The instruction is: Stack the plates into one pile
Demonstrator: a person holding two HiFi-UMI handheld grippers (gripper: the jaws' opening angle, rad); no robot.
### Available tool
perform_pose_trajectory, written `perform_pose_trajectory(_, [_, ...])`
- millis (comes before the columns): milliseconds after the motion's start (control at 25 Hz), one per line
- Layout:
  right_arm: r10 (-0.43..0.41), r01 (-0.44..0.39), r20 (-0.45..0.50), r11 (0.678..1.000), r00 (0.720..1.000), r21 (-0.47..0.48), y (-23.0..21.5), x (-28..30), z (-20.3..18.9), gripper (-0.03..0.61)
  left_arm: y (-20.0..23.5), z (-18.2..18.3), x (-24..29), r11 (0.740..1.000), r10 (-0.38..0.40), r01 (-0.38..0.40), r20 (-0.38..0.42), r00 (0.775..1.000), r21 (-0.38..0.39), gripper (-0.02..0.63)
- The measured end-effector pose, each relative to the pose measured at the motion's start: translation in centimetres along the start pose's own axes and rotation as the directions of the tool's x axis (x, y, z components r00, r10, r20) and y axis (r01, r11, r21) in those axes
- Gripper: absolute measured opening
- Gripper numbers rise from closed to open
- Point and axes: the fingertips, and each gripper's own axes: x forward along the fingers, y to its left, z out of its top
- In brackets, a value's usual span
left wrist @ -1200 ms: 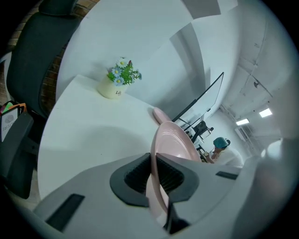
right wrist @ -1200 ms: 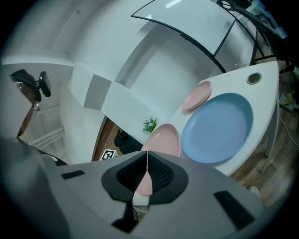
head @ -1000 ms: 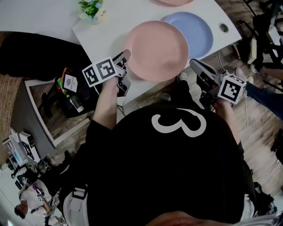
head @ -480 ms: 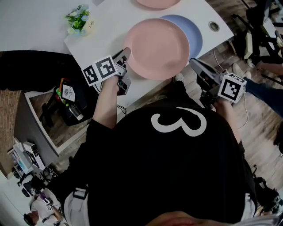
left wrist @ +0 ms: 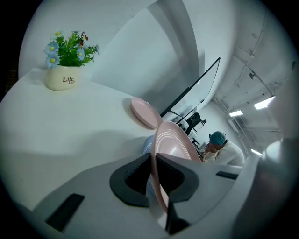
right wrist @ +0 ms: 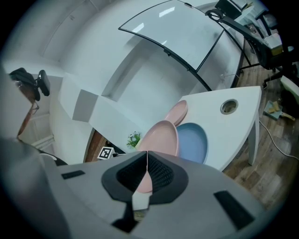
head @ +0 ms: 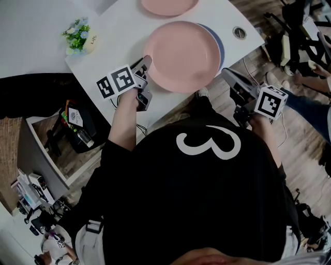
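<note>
Round pale-pink plate [head: 182, 54]: clenched at its nine-o'clock rim by the left tongs [head: 147, 61], pads pressing on both faces of the rim. Carried above the white bench [head: 119, 36], covering nearly all of the round light-blue plate [right wrist: 194, 142], bar a thin crescent from one to three o'clock. Touching the blue plate below or just clear of it: impossible to tell. Right tongs [head: 227, 75]: clenched on nothing, pads pressed together, parked off the bench edge at about four o'clock of the carried plate, near it yet apart. Second round pink plate [head: 168, 5]: lying flat at twelve o'clock, close by. Small cream pot of blue flowers and green leaves [head: 78, 35]: well apart at nine o'clock, out of the way.

Step in hand, as a judgement: setting the carried plate onto the blue one. To do it well: nudge toward two o'clock to hide that crescent evenly and bring both rims concentric. Level before lowering; with a grip on one side only, expect some droop at the far edge and a first strike there. Lower slowly, easing the near rim down last. Loosen only after feeling the plate seated, then withdraw straight back toward nine o'clock, low and without dragging the rim along. Watch the lower pad: trapped between two plates, likely to tip the top one on release. Next, probably: fetch the twelve-o'clock plate for the top of the pile
</note>
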Motion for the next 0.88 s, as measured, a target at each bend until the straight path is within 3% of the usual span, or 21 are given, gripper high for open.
perform_pose_trajectory(320, [-0.004,0.004,0.004,1.0,1.0,0.007,-1.9,-0.3,2.7,0.025,-0.7,0.5,3.3,0.999,0.023,-0.022,-0.03,0.999,0.027,0.034])
perform_pose_trajectory(880, [-0.024,0.024,-0.01,0.999,1.0,0.035,-4.4,-0.5,3.8,0.025,-0.2,-0.3,5.9,0.996,0.074,-0.07,-0.07,0.995,0.056,0.034])
